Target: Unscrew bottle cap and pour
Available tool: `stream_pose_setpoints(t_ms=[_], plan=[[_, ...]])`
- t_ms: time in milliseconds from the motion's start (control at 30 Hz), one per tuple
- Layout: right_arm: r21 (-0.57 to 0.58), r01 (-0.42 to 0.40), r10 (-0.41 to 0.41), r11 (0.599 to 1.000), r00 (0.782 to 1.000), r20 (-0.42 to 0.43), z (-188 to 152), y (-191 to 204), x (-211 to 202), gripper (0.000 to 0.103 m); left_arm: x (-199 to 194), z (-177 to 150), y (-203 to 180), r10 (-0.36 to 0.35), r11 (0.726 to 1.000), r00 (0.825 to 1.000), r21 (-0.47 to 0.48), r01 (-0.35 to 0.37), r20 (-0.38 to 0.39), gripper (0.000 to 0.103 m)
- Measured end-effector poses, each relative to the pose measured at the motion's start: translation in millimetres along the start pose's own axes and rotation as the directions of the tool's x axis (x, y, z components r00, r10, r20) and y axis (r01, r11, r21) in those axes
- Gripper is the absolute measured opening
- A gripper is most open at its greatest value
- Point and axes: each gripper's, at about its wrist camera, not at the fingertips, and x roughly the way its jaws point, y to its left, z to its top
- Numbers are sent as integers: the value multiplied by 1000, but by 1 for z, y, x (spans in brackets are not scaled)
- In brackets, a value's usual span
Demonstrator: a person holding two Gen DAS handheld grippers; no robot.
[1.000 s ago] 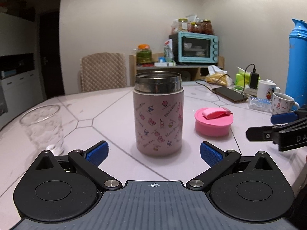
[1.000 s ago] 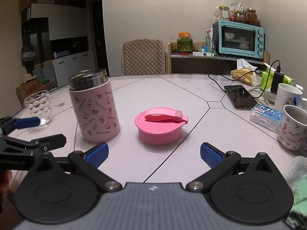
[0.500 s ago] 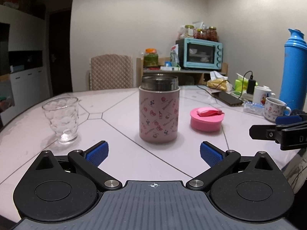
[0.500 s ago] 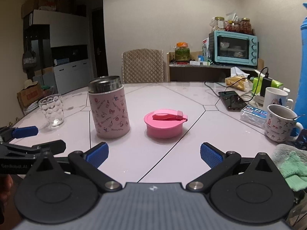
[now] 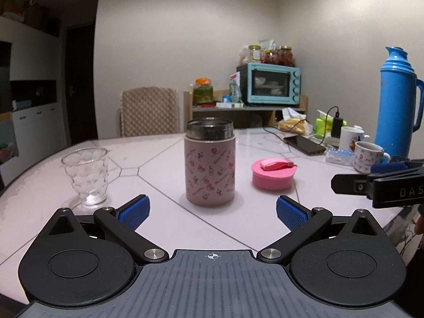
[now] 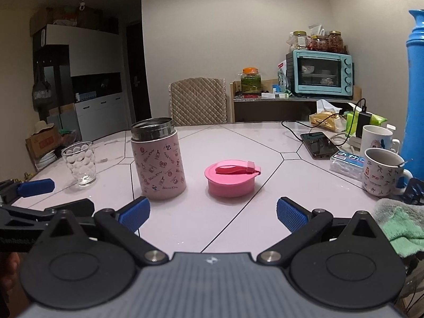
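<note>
A pink patterned bottle (image 5: 210, 163) (image 6: 158, 159) with a bare steel rim stands upright on the white table, its mouth uncovered. Its pink cap (image 5: 273, 177) (image 6: 232, 177) lies flat on the table to the bottle's right. A clear glass (image 5: 86, 175) (image 6: 79, 163) stands to the bottle's left. My left gripper (image 5: 212, 212) is open, well back from the bottle, with nothing between its blue pads. My right gripper (image 6: 212, 212) is open too, back from the cap and holding nothing. Each gripper shows at the edge of the other's view.
A tall blue thermos (image 5: 398, 103), two mugs (image 6: 381, 171), a phone (image 6: 319, 144) with a cable and a tissue pack sit at the table's right. A green cloth (image 6: 400, 228) lies at the near right edge. A chair (image 6: 198, 104) and a shelf with a small oven (image 6: 320, 75) stand behind.
Both grippers have drawn back from the table, so the bottle, cap and glass look smaller and farther away. Both stay open. The bottle, cap and glass have not moved.
</note>
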Motion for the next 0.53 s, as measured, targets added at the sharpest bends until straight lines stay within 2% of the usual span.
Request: stream_pose_setpoints(t_ms=[533], plan=[[21, 8, -9, 1000, 1000, 20, -1, 1, -4, 103, -7, 0, -6, -5, 1000, 1000, -5, 5, 16, 103]])
